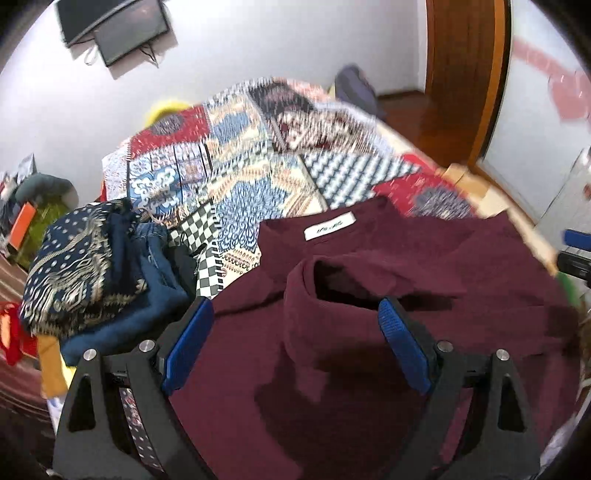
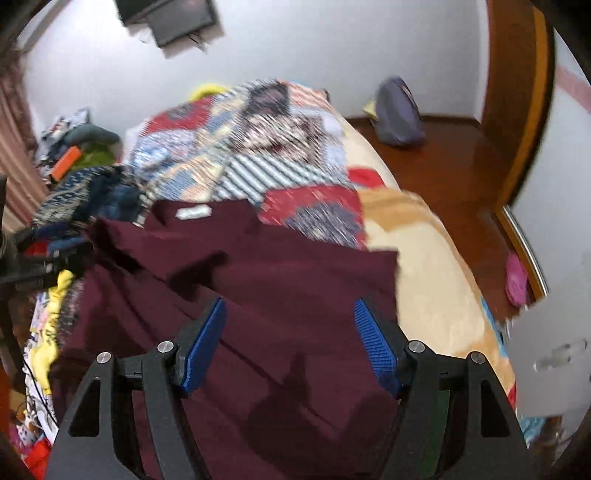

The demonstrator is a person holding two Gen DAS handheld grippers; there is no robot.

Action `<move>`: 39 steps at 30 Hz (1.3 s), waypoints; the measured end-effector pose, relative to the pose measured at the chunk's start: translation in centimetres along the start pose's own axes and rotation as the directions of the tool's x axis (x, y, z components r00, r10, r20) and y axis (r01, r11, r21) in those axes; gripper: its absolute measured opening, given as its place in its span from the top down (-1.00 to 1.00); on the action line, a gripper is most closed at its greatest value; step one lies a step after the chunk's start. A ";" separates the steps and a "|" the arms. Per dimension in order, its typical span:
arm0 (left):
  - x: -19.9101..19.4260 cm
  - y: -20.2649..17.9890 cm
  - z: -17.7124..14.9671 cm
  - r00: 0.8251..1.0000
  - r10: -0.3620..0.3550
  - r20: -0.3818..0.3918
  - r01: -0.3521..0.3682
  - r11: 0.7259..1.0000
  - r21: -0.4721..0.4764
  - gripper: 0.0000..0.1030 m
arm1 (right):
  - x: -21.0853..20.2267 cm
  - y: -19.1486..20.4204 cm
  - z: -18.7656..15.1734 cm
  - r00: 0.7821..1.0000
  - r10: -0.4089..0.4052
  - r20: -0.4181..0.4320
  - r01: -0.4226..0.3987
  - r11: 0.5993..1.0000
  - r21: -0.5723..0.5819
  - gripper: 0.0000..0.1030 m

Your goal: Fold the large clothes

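Maroon garment (image 1: 369,288) lies partly folded on the bed (image 2: 436,295), label side up, sleeve flopped across the middle. Left gripper (image 1: 295,321) and right gripper (image 2: 290,325) hover over it, fingers spread, nothing pinched. Looks mid-fold, between grasps. Next: pick an edge or sleeve on each side, pinch, fold inward.

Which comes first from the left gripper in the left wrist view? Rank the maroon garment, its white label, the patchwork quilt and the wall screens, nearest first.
1. Maroon garment, under the left gripper.
2. White label, at the garment's far edge.
3. Patchwork quilt, beyond.
4. Wall screens, upper left.
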State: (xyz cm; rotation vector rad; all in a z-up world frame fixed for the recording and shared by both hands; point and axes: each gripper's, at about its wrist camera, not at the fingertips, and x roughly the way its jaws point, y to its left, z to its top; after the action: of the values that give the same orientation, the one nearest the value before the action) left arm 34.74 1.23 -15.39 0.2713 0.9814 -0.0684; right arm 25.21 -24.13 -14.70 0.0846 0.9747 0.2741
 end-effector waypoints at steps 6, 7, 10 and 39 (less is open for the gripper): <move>5.7 0.2 -0.2 0.991 0.048 -0.124 -0.042 0.998 0.054 -0.77 | 3.4 -2.7 -2.3 0.995 -0.007 -0.100 0.013 0.998 0.062 -0.34; 6.1 0.2 -0.3 0.991 0.053 -0.125 -0.046 0.997 0.058 -0.77 | 3.7 -3.0 -2.7 0.993 -0.003 -0.114 0.011 0.998 0.068 -0.34; 7.2 0.5 -0.3 0.991 0.063 -0.119 -0.056 0.996 0.068 -0.74 | 4.9 -3.4 -3.8 0.989 0.003 -0.147 0.009 0.996 0.085 -0.34; 4.1 11.7 -13.5 0.975 -0.211 -0.074 0.157 0.882 -0.444 0.13 | 5.1 -2.6 -4.4 0.985 -0.055 -0.161 0.058 0.998 0.013 -0.39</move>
State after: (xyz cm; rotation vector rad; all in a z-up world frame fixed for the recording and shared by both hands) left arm 28.15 16.27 -23.63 -0.2368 1.1131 -0.0038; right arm 24.73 -25.53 -21.78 0.0510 1.1381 0.2230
